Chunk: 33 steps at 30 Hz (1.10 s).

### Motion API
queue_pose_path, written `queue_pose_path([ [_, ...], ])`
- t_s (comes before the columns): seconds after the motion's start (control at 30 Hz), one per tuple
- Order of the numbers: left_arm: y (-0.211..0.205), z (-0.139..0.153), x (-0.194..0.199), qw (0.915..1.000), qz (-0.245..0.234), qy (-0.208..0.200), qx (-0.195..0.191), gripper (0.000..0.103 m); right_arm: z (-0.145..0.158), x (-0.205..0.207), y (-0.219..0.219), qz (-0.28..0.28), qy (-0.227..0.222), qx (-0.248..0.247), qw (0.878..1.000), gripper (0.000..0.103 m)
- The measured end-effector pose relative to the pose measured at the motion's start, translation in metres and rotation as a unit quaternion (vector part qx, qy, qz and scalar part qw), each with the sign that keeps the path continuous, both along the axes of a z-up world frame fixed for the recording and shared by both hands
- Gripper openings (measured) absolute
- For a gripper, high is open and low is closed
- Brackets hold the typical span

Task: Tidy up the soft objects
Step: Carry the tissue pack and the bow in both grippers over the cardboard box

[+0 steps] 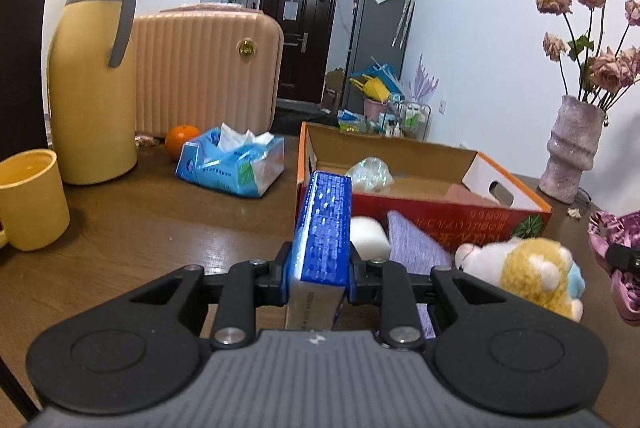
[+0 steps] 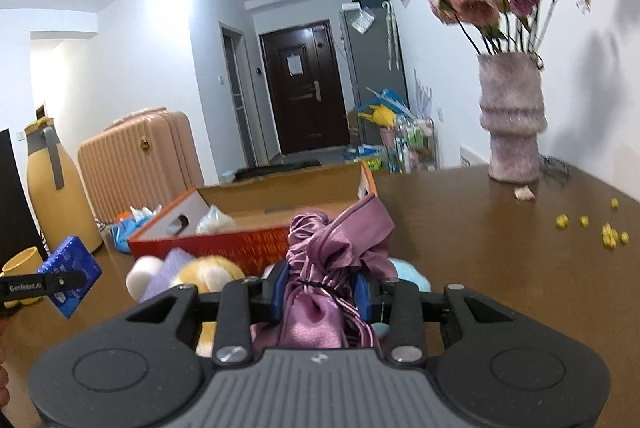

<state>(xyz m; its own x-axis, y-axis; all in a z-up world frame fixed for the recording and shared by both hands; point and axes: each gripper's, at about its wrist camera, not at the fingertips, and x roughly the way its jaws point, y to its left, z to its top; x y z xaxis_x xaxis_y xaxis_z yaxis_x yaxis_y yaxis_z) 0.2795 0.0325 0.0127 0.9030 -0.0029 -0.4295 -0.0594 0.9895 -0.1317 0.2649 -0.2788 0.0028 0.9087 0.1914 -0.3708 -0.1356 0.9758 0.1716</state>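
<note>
Two items held clear of the table, ready for boxing: left gripper clamps blue tissue pack; right gripper clamps purple satin cloth (cardboard box ahead, open).

A brown wooden table carries a yellow jug, yellow mug, orange, tissue pack, cardboard box, plush toy and pinkish vase.
</note>
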Motion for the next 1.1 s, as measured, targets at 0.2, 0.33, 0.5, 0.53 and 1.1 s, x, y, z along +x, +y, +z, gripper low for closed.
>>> queue_pose_path([
  [0.2,-0.004,0.012,0.005,0.9998,0.004,-0.022,-0.002,0.025,0.012,0.015,0.015,0.008,-0.027,0.000,1.000,0.033],
  [0.33,-0.007,0.018,0.013,0.9994,0.006,-0.033,-0.006,0.025,0.015,0.026,0.021,0.007,-0.038,0.008,0.999,0.033],
  [0.5,-0.012,0.024,0.026,0.9990,0.010,-0.041,-0.017,0.025,0.017,0.041,0.027,0.001,-0.047,0.018,0.999,0.033],
  [0.53,-0.013,0.025,0.029,0.9989,0.011,-0.043,-0.018,0.025,0.017,0.044,0.027,0.001,-0.049,0.019,0.999,0.033],
  [1.1,-0.028,0.035,0.080,0.9978,0.021,-0.060,-0.020,0.025,0.020,0.101,0.037,0.008,-0.062,0.015,0.998,0.033],
])
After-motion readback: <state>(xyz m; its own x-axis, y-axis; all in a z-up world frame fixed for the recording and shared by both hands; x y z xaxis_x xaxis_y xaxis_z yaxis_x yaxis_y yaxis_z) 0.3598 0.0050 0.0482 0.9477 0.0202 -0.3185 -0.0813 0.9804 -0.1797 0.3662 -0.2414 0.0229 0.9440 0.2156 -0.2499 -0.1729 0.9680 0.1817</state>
